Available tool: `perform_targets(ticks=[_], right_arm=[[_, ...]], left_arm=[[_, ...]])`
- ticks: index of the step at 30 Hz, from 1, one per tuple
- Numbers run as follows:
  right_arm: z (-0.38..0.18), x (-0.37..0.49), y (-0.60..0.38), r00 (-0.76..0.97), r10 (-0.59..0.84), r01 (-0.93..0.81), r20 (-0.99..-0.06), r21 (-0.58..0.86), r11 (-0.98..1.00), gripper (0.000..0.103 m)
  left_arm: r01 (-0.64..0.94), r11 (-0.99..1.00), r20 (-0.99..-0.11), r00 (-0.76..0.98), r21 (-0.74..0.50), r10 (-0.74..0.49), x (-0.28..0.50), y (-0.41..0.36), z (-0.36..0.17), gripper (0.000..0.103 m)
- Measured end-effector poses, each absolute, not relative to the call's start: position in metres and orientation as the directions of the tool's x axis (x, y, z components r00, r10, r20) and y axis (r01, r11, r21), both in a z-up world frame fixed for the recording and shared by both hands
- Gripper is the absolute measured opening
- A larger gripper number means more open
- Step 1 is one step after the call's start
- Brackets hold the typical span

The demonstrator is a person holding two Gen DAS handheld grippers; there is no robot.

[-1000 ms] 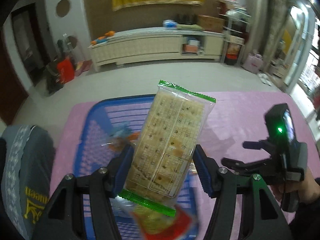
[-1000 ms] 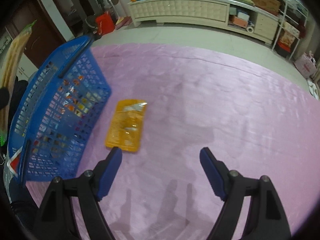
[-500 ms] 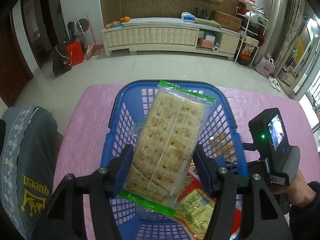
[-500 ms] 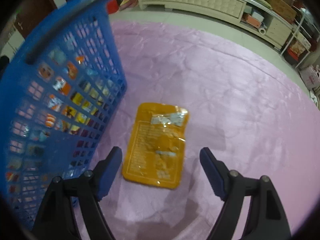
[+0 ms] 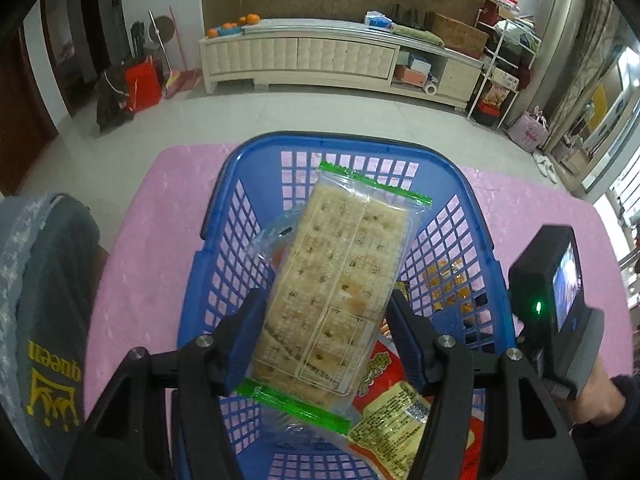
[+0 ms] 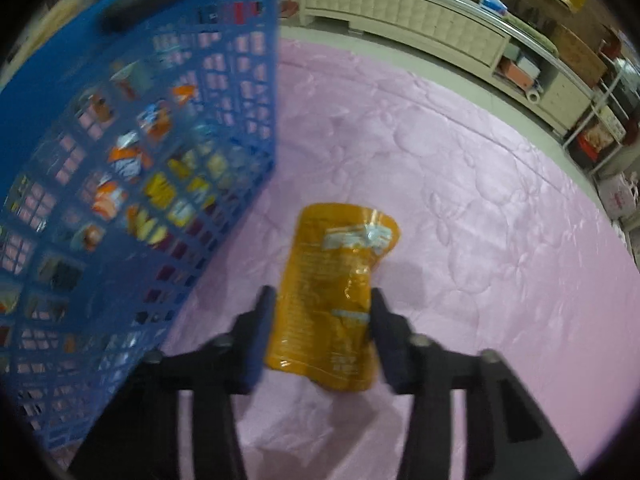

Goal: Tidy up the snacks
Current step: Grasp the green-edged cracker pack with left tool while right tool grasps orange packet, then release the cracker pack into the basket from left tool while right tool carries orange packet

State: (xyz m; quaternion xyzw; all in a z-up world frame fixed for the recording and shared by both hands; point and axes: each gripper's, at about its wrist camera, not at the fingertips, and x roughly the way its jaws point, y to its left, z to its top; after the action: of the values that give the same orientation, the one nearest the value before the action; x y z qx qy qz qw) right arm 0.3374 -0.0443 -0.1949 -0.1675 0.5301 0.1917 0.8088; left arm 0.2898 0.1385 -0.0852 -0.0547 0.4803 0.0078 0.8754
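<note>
The basket (image 5: 452, 184) is bright blue with an open grid of square holes. The cracker pack (image 5: 336, 280) is clear — pale speckled squares inside, green strips at both ends. The pouch (image 6: 336, 292) is glossy orange with a silvery patch. The cloth (image 6: 480, 208) is pink, quilted with flowers — the red-and-yellow bag (image 5: 404, 408) carries print.
</note>
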Motion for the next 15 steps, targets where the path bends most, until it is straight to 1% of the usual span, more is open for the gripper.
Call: perform_targets(ticks=[1, 2, 3, 4, 8, 11, 12, 15], right_arm=[[-0.197, 0.337, -0.039, 0.372, 0.131, -0.490, -0.919, -0.074, 0.869, 0.039], [-0.197, 0.334, -0.038, 0.380, 0.133, -0.488, -0.915, -0.076, 0.870, 0.034], [-0.196, 0.330, -0.038, 0.392, 0.135, -0.487, -0.910, -0.081, 0.870, 0.018], [-0.197, 0.326, -0.036, 0.392, 0.149, -0.494, -0.908, -0.071, 0.867, 0.009], [-0.197, 0.315, -0.037, 0.403, 0.159, -0.486, -0.901, -0.064, 0.871, 0.009], [-0.193, 0.314, -0.047, 0.380, 0.198, -0.461, -0.904, 0.001, 0.887, 0.009], [-0.191, 0.314, -0.052, 0.364, 0.218, -0.452, -0.905, 0.033, 0.892, 0.009], [-0.184, 0.316, -0.064, 0.360, 0.233, -0.436, -0.903, 0.058, 0.898, 0.009]], left_arm=[[-0.068, 0.994, -0.842, 0.539, -0.089, -0.039, 0.291, 0.139, -0.085, 0.060], [-0.071, 0.993, -0.840, 0.541, -0.090, -0.038, 0.291, 0.140, -0.085, 0.060], [-0.073, 0.993, -0.840, 0.541, -0.095, -0.041, 0.292, 0.141, -0.085, 0.060], [-0.074, 0.991, -0.839, 0.541, -0.108, -0.051, 0.293, 0.143, -0.084, 0.060], [-0.070, 0.991, -0.842, 0.537, -0.113, -0.058, 0.291, 0.143, -0.086, 0.060], [-0.064, 0.993, -0.844, 0.533, -0.102, -0.053, 0.293, 0.142, -0.087, 0.060], [-0.061, 0.993, -0.844, 0.534, -0.101, -0.053, 0.294, 0.141, -0.087, 0.061], [-0.071, 0.994, -0.846, 0.532, -0.084, -0.033, 0.295, 0.138, -0.087, 0.065]])
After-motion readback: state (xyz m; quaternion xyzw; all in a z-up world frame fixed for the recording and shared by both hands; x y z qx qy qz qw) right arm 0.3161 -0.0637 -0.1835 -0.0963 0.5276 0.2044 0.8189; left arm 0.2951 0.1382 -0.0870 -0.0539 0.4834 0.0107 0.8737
